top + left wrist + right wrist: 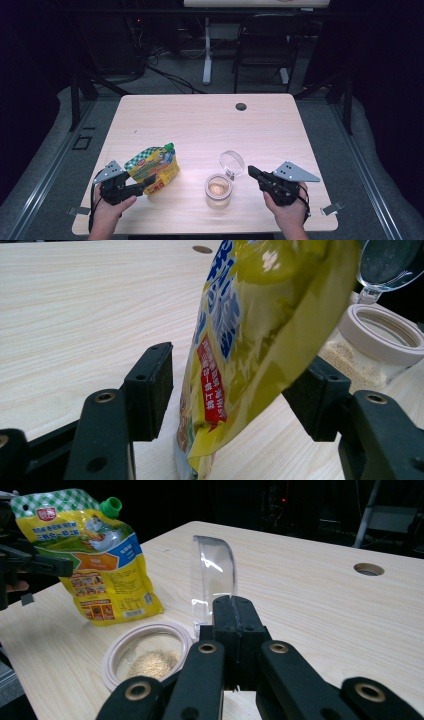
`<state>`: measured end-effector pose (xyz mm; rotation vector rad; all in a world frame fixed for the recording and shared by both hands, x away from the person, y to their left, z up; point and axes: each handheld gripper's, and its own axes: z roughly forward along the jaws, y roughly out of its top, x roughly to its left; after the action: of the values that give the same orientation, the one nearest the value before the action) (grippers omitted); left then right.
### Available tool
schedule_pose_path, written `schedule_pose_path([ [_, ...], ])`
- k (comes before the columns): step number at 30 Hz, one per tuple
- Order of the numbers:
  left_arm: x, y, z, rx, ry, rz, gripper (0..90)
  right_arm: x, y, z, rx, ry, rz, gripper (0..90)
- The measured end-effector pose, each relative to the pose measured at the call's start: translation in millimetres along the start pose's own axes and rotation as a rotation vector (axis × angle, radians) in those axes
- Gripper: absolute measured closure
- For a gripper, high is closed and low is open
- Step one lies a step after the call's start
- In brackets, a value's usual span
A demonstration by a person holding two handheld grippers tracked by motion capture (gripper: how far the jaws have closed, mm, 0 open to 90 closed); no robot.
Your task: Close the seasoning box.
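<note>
A person seated at a pale wooden table [200, 125] works two hand-held grippers over a yellow spouted pouch [154, 169] and a small clear jar [218, 190]. The left gripper [150, 182] sits at the table's near left corner with the pouch standing upright between its jaws; in the left gripper view the far pad presses into the pouch's [260, 340] yellow side, while the near pad stands a little clear of the printed face, so a full clamp on the pouch cannot be told from these views. The pouch's green cap [110, 506] points up and away from the person.

The right gripper [251, 171] lies near the front right of the table, its jaws clenched tight on nothing, pads pressed flat together in the right gripper view [235, 611]. Their tips rest just beside the jar's hinged clear lid [213, 575], which stands flipped open and upright at the jar's rim [145, 630]. The jar [147, 655] sits open between the two grippers, near the pouch but apart from it, with a shallow layer of tan granules [150, 662] at its bottom. A round cable hole [241, 106] marks the table's far edge.
</note>
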<state>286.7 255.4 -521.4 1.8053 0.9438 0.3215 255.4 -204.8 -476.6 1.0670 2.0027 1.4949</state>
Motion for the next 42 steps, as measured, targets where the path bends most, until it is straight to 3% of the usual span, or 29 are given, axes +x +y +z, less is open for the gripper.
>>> schedule_pose_path([
  [14, -1.7, -1.3, 2.6, -0.001, -0.006, 0.006, 39.5, -8.6, -7.8, 8.7, 0.030, -0.035, 0.013, 90.0],
  [23, -4.8, -3.6, 3.5, 0.013, -0.007, 0.015, 39.5, -14.0, -12.5, 20.3, 0.050, -0.031, 0.039, 90.0],
  [42, -4.6, -7.0, 2.0, 0.025, 0.000, 0.015, 39.5, -17.1, -15.1, 39.0, 0.083, -0.031, 0.038, 90.0],
])
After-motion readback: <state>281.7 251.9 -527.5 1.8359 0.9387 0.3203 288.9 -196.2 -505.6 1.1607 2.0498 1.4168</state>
